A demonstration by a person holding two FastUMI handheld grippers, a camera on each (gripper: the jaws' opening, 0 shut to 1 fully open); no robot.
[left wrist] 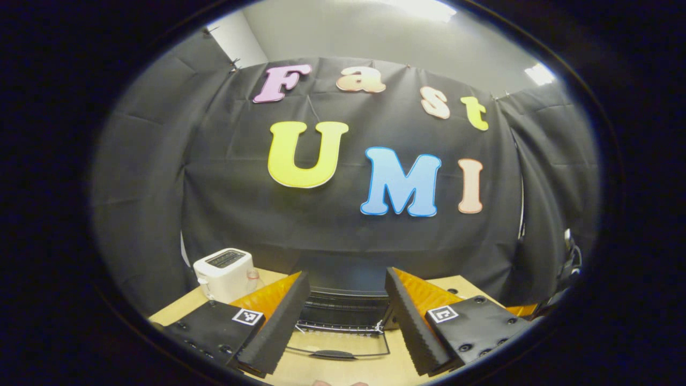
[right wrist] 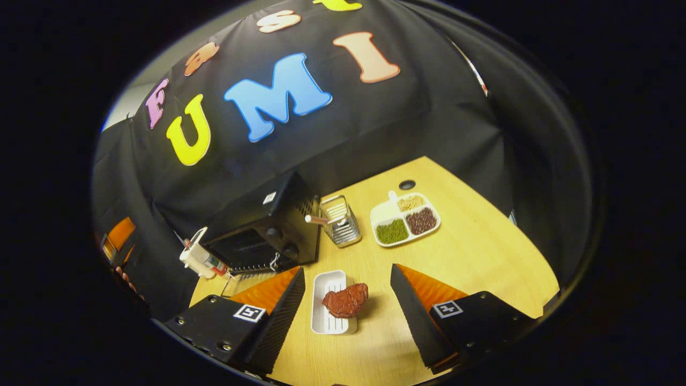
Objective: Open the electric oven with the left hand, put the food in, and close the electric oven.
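Observation:
The black electric oven (right wrist: 262, 225) stands at the table's back left with its glass door (right wrist: 245, 282) folded down flat. In the left gripper view the oven's dark inside (left wrist: 343, 312) is straight ahead, and the door handle (left wrist: 332, 354) lies low between the fingers. My left gripper (left wrist: 347, 273) is open and holds nothing. A red-brown piece of meat (right wrist: 345, 300) rests on a small white tray (right wrist: 328, 316), hanging over its right edge. My right gripper (right wrist: 347, 269) is open, with the meat lying between its two fingers and untouched.
A white toaster (left wrist: 222, 273) stands left of the oven, also the toaster (right wrist: 198, 258). Right of the oven are a metal rack with a wooden handle (right wrist: 340, 220) and a divided white plate of beans (right wrist: 404, 219). The wooden table (right wrist: 482, 257) extends to the right.

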